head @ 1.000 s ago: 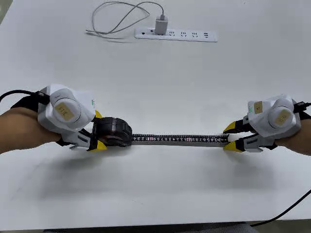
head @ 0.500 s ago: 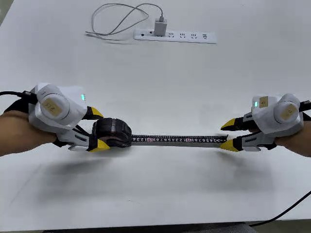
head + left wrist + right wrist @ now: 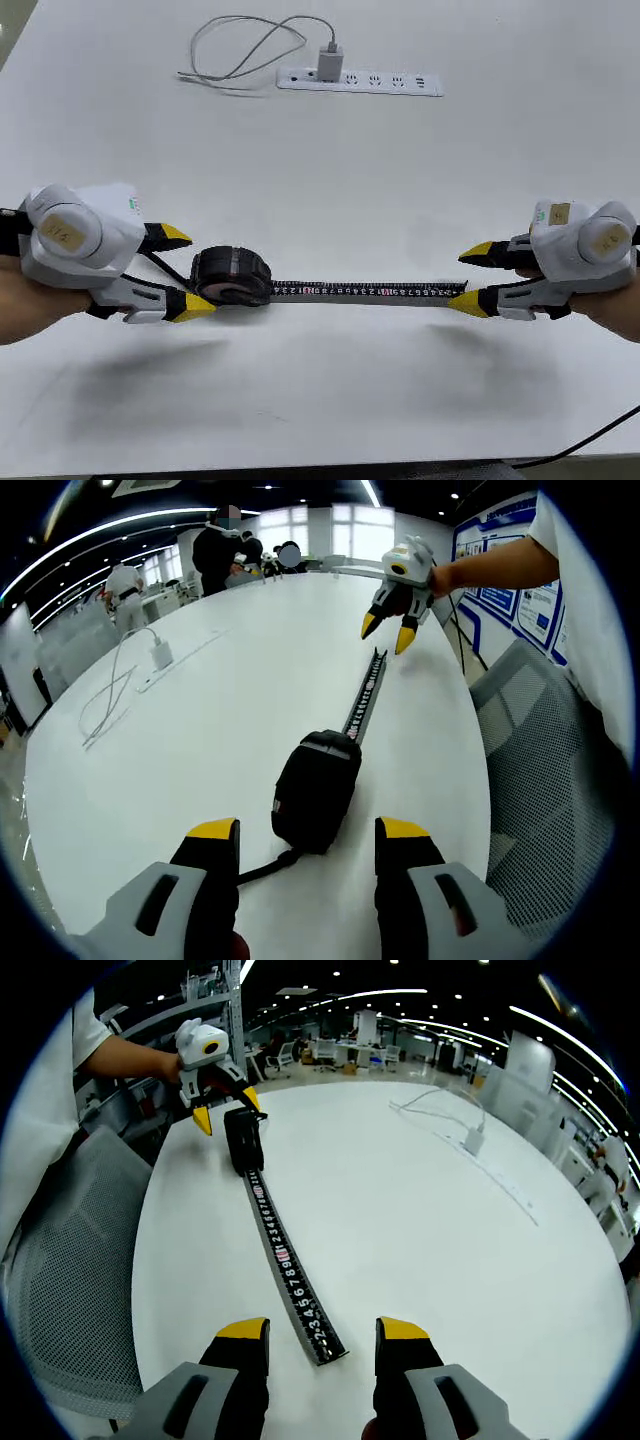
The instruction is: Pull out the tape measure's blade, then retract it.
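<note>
The black round tape measure case point(image 3: 232, 277) lies on the white table point(image 3: 330, 160), with its dark numbered blade point(image 3: 370, 290) pulled out flat. The left gripper point(image 3: 189, 270) stands wide open just behind the case and grips nothing. The right gripper point(image 3: 464, 279) is also wide open at the blade's end, not clamping it.

The tape measure's case point(image 3: 231, 276) is black, its blade point(image 3: 365, 290) black with white numerals and a few red marks, the left gripper point(image 3: 194, 270) and right gripper point(image 3: 457, 283) white with yellow-tipped black jaws, the table point(image 3: 330, 180) plain white, the power strip point(image 3: 360, 81) white.
</note>
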Demonstrator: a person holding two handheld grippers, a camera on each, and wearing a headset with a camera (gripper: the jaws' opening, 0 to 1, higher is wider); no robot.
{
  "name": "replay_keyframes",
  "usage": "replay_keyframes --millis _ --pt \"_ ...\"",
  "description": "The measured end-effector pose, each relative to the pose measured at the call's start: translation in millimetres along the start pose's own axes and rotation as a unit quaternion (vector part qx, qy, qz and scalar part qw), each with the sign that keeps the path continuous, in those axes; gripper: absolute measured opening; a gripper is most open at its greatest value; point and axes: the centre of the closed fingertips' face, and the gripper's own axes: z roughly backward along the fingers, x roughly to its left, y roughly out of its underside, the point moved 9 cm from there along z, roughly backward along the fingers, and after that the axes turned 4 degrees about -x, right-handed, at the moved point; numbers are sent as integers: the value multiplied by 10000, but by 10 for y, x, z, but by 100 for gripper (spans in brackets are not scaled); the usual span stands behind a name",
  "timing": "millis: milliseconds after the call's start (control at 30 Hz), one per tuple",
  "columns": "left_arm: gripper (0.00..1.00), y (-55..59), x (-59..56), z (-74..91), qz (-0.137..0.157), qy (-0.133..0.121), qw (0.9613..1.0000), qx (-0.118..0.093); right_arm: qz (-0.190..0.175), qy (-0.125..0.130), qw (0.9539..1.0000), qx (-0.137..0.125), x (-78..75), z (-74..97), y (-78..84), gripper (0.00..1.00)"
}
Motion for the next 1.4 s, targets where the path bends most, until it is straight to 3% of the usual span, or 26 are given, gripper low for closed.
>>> replay_keyframes --millis 133,300,400,433,533,700,1200,1400 --pt "53 30 -23 134 290 -199 9991 -225 -155 145 9997 -102 74 46 19 44" --pt "57 101 -46 267 427 -429 9977 -311 -286 294 9990 -185 145 98 30 49" --pt "60 141 -56 333 442 -673 9962 -327 -380 349 9984 -219 183 121 32 53" --pt "60 144 -50 368 373 -857 9947 -418 -378 381 9983 -219 197 128 36 54" --pt "63 183 -92 415 610 -901 9929 -483 -466 436 9976 -281 238 139 39 57" --pt "65 241 -172 486 616 -1027 9914 -529 -455 482 9974 -280 319 159 57 64" --pt "79 396 -421 615 1027 -1192 9849 -723 -647 687 9939 -571 557 241 87 84" --pt "84 431 -493 669 1085 -1242 9836 -735 -702 743 9929 -613 650 304 120 87"
